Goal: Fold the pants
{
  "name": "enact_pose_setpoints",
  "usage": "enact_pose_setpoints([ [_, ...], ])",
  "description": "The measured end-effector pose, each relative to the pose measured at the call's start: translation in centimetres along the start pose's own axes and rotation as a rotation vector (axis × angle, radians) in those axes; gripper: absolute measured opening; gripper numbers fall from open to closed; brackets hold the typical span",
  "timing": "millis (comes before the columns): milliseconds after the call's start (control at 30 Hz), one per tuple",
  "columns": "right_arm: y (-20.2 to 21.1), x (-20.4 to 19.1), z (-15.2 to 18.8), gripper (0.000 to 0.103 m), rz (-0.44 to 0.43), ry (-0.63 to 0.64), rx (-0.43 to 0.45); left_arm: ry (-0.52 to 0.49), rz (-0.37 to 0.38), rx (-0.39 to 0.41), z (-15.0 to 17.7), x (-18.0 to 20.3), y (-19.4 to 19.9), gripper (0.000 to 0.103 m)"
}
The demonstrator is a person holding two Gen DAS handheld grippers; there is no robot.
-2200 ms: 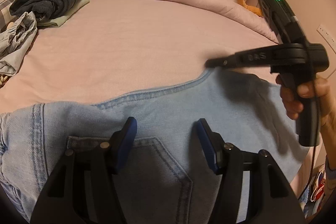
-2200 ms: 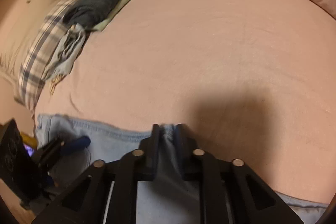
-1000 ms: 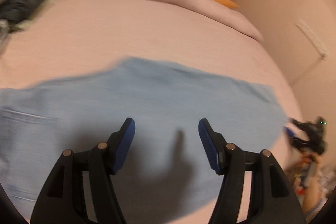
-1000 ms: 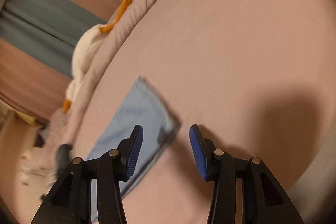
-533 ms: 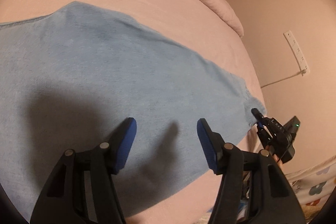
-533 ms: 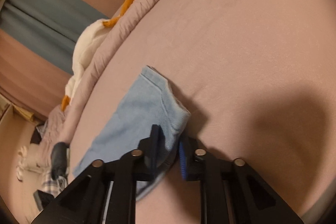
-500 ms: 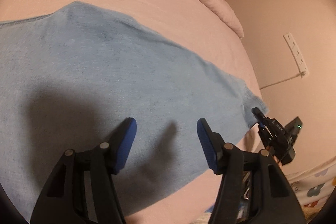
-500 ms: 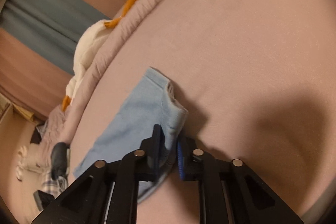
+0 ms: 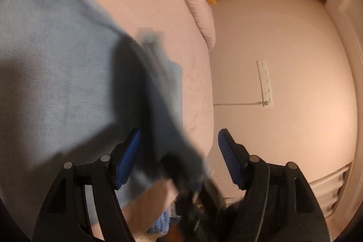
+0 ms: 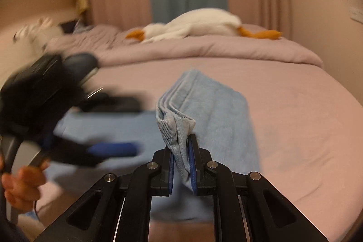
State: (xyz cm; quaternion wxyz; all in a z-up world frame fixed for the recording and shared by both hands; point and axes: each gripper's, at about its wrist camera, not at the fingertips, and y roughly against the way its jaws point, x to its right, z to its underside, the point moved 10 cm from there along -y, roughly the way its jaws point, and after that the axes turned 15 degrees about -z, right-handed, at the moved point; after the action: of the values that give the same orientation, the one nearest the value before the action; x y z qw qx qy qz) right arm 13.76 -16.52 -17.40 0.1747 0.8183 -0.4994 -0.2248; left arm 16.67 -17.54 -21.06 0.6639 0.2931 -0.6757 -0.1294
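Light blue jeans (image 10: 217,106) lie on the pink bed. My right gripper (image 10: 181,151) is shut on the hem end of the jeans and holds it lifted, the stacked leg hems standing up above the jaws. My left gripper (image 9: 179,151) is open near the bed's edge over the jeans (image 9: 50,74). A dark blurred shape, the right gripper with the raised cloth (image 9: 156,101), crosses between its fingers. In the right wrist view the left gripper (image 10: 109,128) shows blurred and open at the left, held by a hand.
A white plush goose (image 10: 199,26) lies on the rolled pink duvet (image 10: 204,49) at the back. A dark folded garment (image 10: 77,65) sits at the far left. The wall with a socket strip (image 9: 265,85) is past the bed's edge.
The right gripper has lifted the pinched hem off the bed and swung round toward the head of the bed. The left gripper has moved along the leg to the bed's edge, still open.
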Motion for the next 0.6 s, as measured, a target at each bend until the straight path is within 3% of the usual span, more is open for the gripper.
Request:
enact_pose_setpoints([
  [33,-0.5,-0.8,0.5,0.013,-0.018,0.010,-0.019,0.015,-0.013,-0.001,-0.2,-0.6,-0.3,0.065],
  [133,-1.5,-2.2,1.7,0.013,-0.048,0.044,-0.070,0.014,-0.056,-0.001,-0.7,-2.1,-0.4,0.017],
  [267,-2.8,-3.3,1.4,0.013,-0.018,0.100,-0.105,-0.029,-0.106,0.080,-1.7,-3.5,2.0,0.012],
  [433,-3.9,-6.5,0.5,0.013,-0.078,0.163,-0.102,-0.166,-0.238,0.243,-3.0,-4.0,6.9,0.007],
  [600,-5.9,-10.8,0.0,0.013,-0.160,0.229,-0.111,-0.155,-0.334,0.287,-3.8,-7.2,9.2,0.007],
])
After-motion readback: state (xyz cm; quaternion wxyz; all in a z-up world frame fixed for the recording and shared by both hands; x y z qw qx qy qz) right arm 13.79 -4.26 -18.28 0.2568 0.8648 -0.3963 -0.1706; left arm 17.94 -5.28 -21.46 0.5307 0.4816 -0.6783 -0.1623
